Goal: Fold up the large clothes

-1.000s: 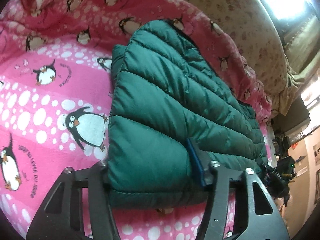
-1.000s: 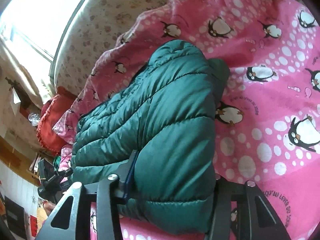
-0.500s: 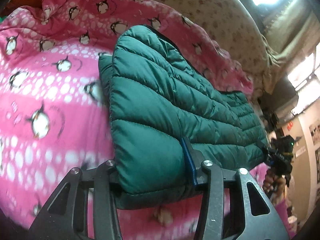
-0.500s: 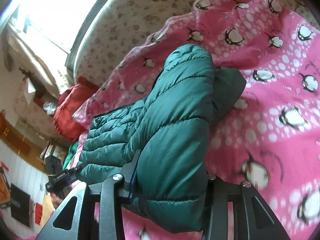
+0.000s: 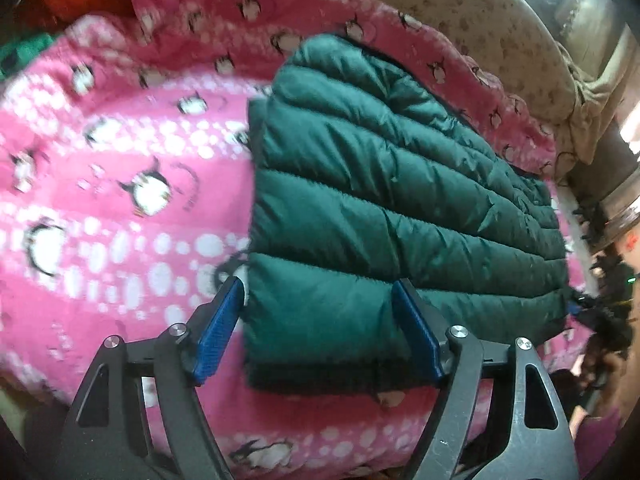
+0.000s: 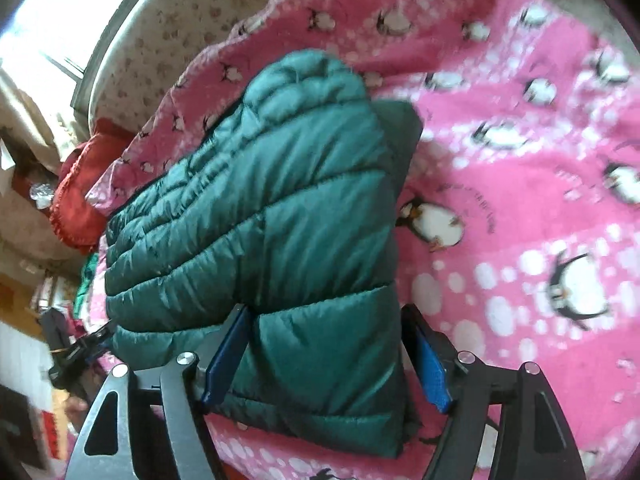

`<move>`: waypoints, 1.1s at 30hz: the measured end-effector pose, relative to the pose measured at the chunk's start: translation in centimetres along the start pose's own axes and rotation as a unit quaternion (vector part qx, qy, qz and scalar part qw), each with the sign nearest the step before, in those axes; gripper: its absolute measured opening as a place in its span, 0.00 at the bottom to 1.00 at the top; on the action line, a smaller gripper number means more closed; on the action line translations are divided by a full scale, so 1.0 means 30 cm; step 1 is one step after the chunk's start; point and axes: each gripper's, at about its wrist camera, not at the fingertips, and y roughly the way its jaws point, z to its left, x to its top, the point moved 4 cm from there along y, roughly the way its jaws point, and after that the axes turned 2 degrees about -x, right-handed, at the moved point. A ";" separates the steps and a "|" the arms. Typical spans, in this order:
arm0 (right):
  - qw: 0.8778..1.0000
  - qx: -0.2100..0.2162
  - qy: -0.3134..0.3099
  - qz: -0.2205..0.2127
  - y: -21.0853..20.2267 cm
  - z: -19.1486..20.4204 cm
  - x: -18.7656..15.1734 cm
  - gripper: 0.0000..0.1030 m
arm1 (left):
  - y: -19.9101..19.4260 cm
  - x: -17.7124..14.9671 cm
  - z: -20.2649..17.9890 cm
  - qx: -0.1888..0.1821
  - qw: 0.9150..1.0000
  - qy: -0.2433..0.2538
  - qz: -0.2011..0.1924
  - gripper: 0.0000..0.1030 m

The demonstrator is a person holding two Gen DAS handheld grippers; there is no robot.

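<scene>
The work surface is a bed covered by a pink penguin-print blanket (image 5: 132,208), with a beige floral sheet (image 5: 472,16) beyond it toward 12 o'clock in the left wrist view. A red fabric item (image 6: 80,192) lies at the bed edge at 9 o'clock in the right wrist view.

The green quilted jacket (image 5: 380,200) lies folded flat on the blanket, occupying the centre of both views and extending from 6 o'clock toward 1 o'clock in the left wrist view.

Left gripper (image 5: 318,330): the jaws stand spread. The blue pads (image 5: 218,334) sit on either side of the jacket's near corner. The left pad is just beside the jacket's edge; the right pad presses into the top of the fabric. The jacket is not pinched.

Right gripper (image 6: 328,358): the jaws stand spread, straddling the opposite near corner of the jacket. One pad rests against the quilted top surface; the other sits just beside the jacket's right-hand edge, over the blanket.

In each view the other gripper is visible at the far end of the jacket.
</scene>
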 end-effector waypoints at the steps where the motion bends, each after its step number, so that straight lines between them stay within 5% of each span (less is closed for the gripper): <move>1: 1.000 -0.011 -0.002 -0.008 -0.018 0.002 0.004 0.71 | -0.021 -0.001 -0.003 0.008 1.000 0.004 -0.012 0.75; 15: 0.986 -0.071 -0.078 -0.127 -0.174 0.296 -0.048 0.72 | -0.157 -0.015 -0.221 0.088 0.989 0.057 -0.106 0.75; 25: 0.980 -0.059 -0.119 -0.149 -0.128 0.503 -0.117 0.77 | -0.157 -0.047 -0.327 0.105 0.981 0.086 -0.135 0.75; 33: 0.976 -0.047 -0.143 -0.155 -0.121 0.611 -0.144 0.77 | -0.154 -0.074 -0.367 0.175 0.965 0.116 -0.154 0.75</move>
